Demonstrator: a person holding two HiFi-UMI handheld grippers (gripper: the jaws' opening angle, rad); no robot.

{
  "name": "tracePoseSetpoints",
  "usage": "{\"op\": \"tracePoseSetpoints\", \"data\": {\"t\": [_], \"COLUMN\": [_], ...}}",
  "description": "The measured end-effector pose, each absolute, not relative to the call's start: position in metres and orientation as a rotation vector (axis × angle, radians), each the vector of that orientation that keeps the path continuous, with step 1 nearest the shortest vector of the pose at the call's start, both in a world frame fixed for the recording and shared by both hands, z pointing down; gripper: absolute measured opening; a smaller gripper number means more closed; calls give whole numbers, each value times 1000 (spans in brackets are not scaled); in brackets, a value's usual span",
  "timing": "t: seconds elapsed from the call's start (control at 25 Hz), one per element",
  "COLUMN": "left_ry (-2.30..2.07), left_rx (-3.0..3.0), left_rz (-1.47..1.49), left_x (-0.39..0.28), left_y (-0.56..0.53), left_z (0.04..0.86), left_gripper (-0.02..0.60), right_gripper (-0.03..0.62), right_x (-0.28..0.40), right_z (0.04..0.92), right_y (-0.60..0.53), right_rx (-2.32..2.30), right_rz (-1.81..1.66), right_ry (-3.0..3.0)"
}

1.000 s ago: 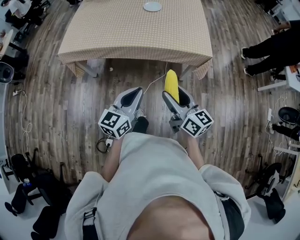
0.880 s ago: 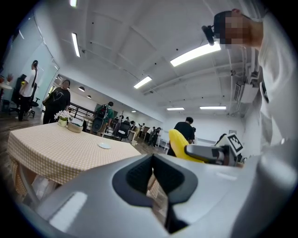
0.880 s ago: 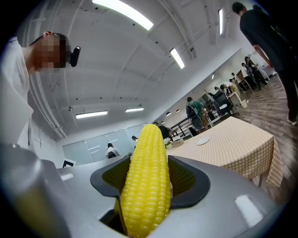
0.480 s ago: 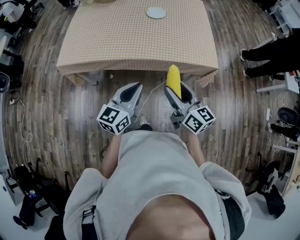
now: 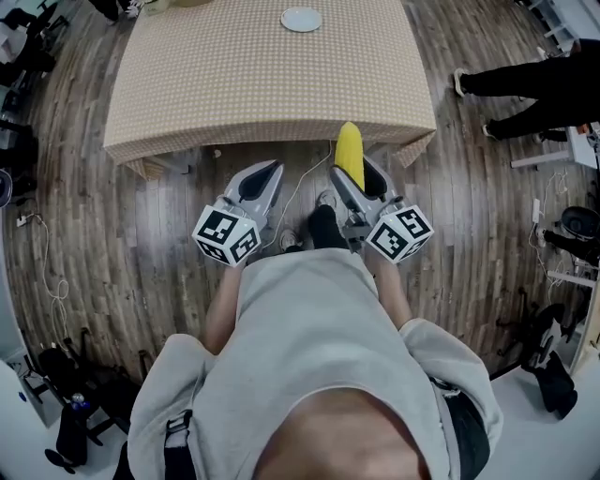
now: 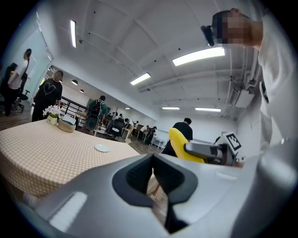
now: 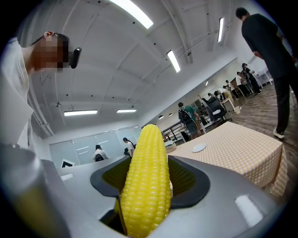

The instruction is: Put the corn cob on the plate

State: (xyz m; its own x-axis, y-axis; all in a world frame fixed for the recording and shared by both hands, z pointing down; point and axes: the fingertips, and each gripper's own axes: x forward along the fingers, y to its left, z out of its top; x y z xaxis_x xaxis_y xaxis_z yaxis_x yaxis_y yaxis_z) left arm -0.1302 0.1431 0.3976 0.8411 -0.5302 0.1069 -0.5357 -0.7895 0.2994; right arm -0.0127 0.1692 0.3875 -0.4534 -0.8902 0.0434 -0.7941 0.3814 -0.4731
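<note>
Both grippers are sitting nearer the worktop [image 5: 234, 84] than a second ago. The corn [image 5: 349, 155] tip, then over bare floor [image 5: 122, 234], is now overlapping the cloth's near edge in the head view.

Right gripper [image 5: 359, 176] is pointing at the worktop. Its fingers [image 7: 188, 179] are clenching the corn's lower part from both sides. The cob is sticking forward out of the pads, with most of its length clear of them.

Left gripper [image 5: 262, 176] is riding beside the right one, about level with it and apart from it. Its fingers are pressing together with nothing between them.

The plate [image 5: 301, 19] is lying near the worktop's far edge, well apart from the corn. The corn is not yet over the plate.

A shoe [image 5: 323, 225] is showing on the floor between the two grippers. A person's legs [image 5: 534, 80] are reaching in at the right edge of the head view.
</note>
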Motion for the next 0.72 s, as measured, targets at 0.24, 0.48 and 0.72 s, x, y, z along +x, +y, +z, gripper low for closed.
{"op": "tracePoseSetpoints", "data": {"t": [0.24,0.48,0.72], "left_ry": [-822,-870,-921], "left_rx": [2689,2673,2656], "left_rz": [32,39,59], "left_x": [-125,-110,-88], "left_y": [123,77,13], "left_z": [405,411,413], "left_gripper": [8,8,8], "right_gripper": [258,258,258], "right_x": [-8,4,31], "right_z": [396,405,409], "right_y": [144,98,34], "right_rx": [-1485,-1437,-1400], "right_rz": [-662,-687,-710], "right_ry": [2437,2463,2472]}}
